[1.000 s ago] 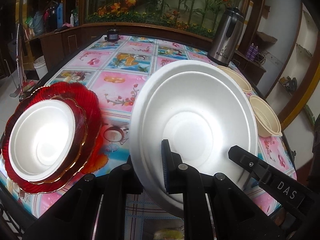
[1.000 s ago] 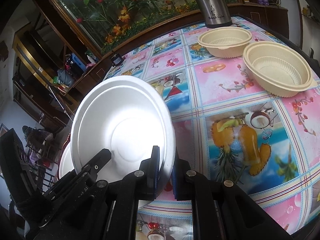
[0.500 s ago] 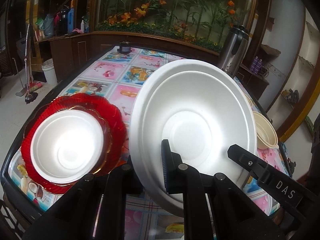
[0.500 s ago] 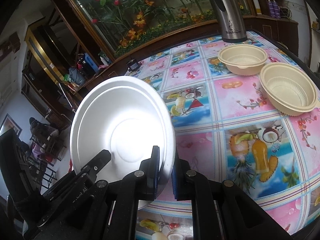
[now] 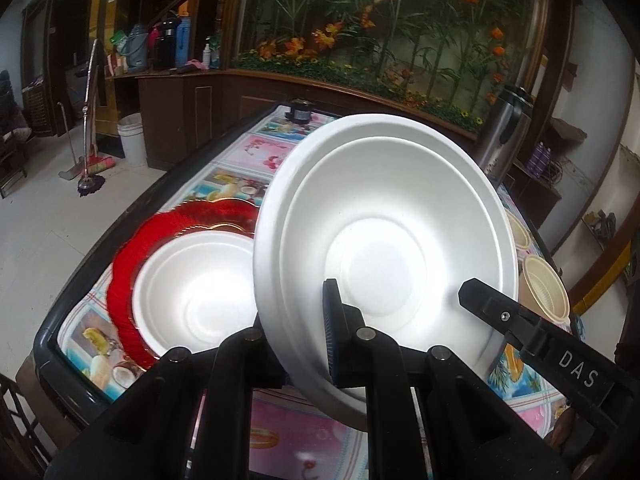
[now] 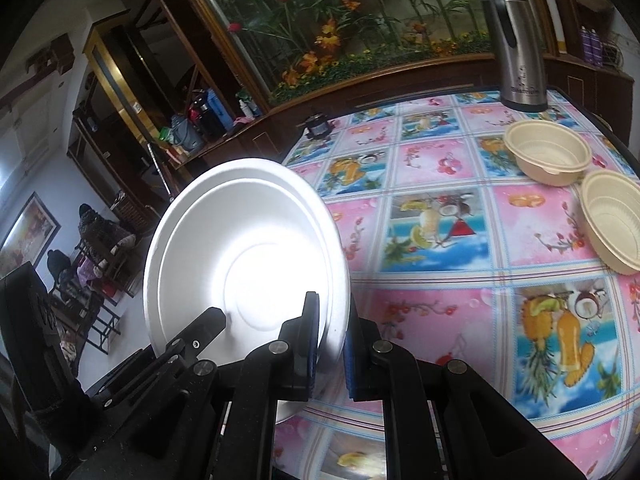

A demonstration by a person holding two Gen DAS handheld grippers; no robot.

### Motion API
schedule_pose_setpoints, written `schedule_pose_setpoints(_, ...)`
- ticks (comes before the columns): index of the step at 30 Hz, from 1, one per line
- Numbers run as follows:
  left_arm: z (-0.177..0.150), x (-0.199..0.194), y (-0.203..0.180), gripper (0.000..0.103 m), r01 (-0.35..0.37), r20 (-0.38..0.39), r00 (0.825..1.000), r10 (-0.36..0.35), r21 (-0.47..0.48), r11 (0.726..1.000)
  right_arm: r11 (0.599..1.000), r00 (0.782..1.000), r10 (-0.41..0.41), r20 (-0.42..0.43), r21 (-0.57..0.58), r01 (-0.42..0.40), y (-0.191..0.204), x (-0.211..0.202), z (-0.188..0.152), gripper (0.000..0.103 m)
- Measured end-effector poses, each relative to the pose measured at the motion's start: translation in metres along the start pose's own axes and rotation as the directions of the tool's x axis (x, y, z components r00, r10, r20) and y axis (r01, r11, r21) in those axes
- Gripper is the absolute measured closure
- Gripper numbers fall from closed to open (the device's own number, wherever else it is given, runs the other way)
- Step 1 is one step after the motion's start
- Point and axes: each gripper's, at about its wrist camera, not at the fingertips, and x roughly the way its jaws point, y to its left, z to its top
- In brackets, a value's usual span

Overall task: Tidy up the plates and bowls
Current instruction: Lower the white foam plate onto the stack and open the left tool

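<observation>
A white foam plate (image 5: 384, 240) hangs tilted above the table, held by both grippers. My left gripper (image 5: 308, 344) is shut on its near rim, one pad on the inner face and the other hidden behind. In the right wrist view my right gripper (image 6: 332, 332) is shut on the same white plate (image 6: 248, 248) at its right rim. One of the right gripper's fingers (image 5: 496, 312) shows at the plate's right side. Below and to the left, a white bowl (image 5: 200, 284) rests in stacked red plates (image 5: 128, 268). Two beige bowls (image 6: 548, 156) (image 6: 612, 220) stand at the right.
The table (image 6: 440, 280) has a pink fruit-print cloth and a dark raised edge (image 5: 52, 336). A steel thermos (image 6: 516, 40) stands at the far right corner and a small dark object (image 6: 318, 128) at the far edge. Floor, a mop and cabinets lie to the left.
Both grippers have risen with the white plate still between them, and the table and red stack now look lower and farther. The plate's tilt has rolled slightly.
</observation>
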Motion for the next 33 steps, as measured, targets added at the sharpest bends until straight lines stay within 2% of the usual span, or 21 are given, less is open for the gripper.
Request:
schedule_pose_setpoints(6,0.006,-0.004,0.019,0.092,-0.028,0.017,0.999,0.028,-0.034,0.999,0.998,1.0,0.028,-0.003,-0.049,-0.028,0.026,0.005,0.004,0.093)
schedule_pose_setpoints(18,0.006,0.0,0.047,0.091,-0.108,-0.009,0.994,0.107,-0.084,0.991,0.991,0.995,0.074,-0.067,-0.108,-0.081,0.061,0.031,0.008,0.093)
schedule_pose_setpoints(33,0.005,0.014,0.064,0.091,-0.136,-0.061,0.99,0.13,-0.113,0.984,0.988,0.989,0.079,-0.122,-0.119,-0.094,0.076,0.054,0.005,0.093)
